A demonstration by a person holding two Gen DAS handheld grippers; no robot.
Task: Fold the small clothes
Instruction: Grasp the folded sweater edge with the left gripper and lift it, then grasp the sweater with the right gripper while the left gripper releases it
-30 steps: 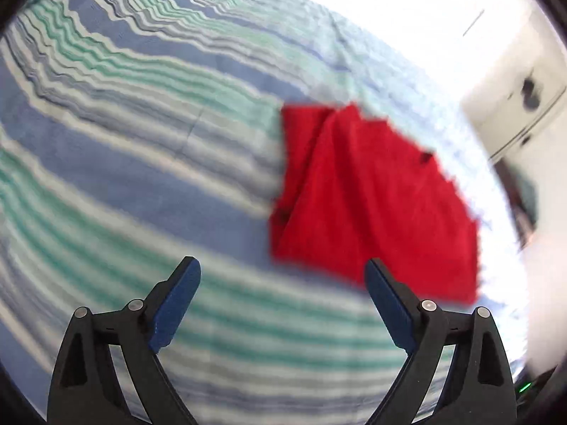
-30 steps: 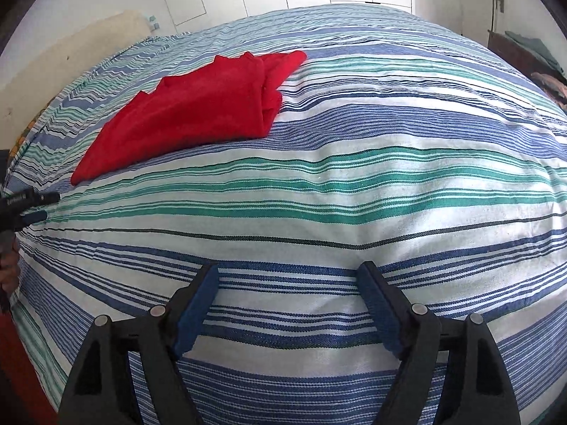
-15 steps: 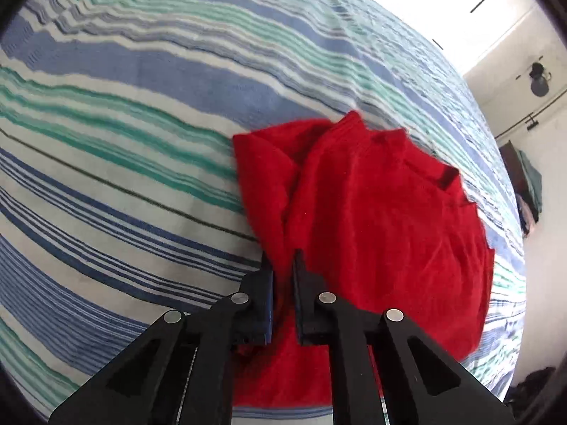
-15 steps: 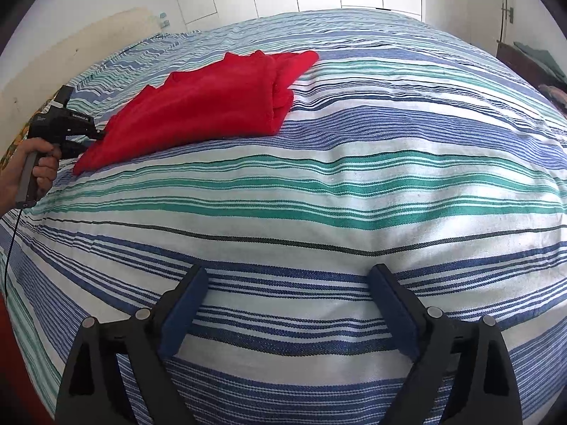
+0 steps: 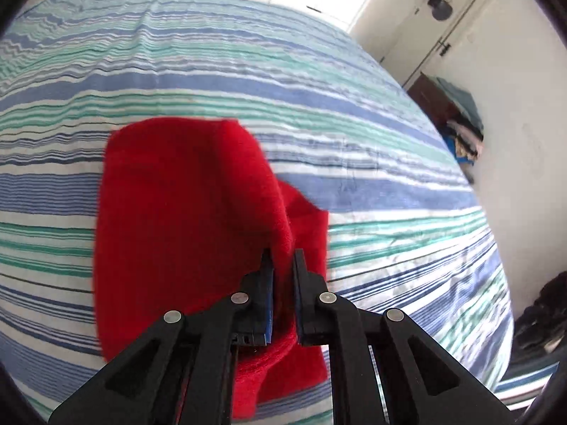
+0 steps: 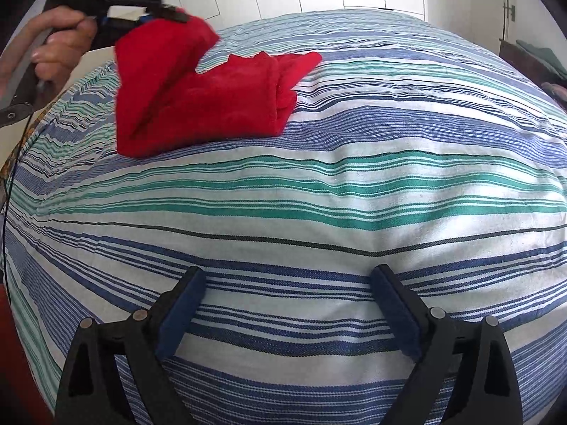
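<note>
The left gripper (image 5: 282, 265) is pinching a fold of the red garment (image 5: 184, 212), its two fingers closed tight on the cloth with only the fabric between them. Seen from the right wrist view, that gripper (image 6: 166, 16) is holding one end of the garment (image 6: 212, 102) up off the bed (image 6: 354, 184), so the lifted part is hanging down in a soft, blurred drape while the other end is lying flat on the striped cover. The cloth is a plain, bright red, thick and slightly fuzzy-looking, with no print showing. The part resting on the bed is lying doubled, with layered edges showing along its right side and a pointed corner sticking out toward the far side. It is sitting on the far left part of the bed in the right wrist view. The right gripper (image 6: 287, 297) is hovering low over the near part of the bed, well apart from the garment, its fingers spread wide and holding nothing.
</note>
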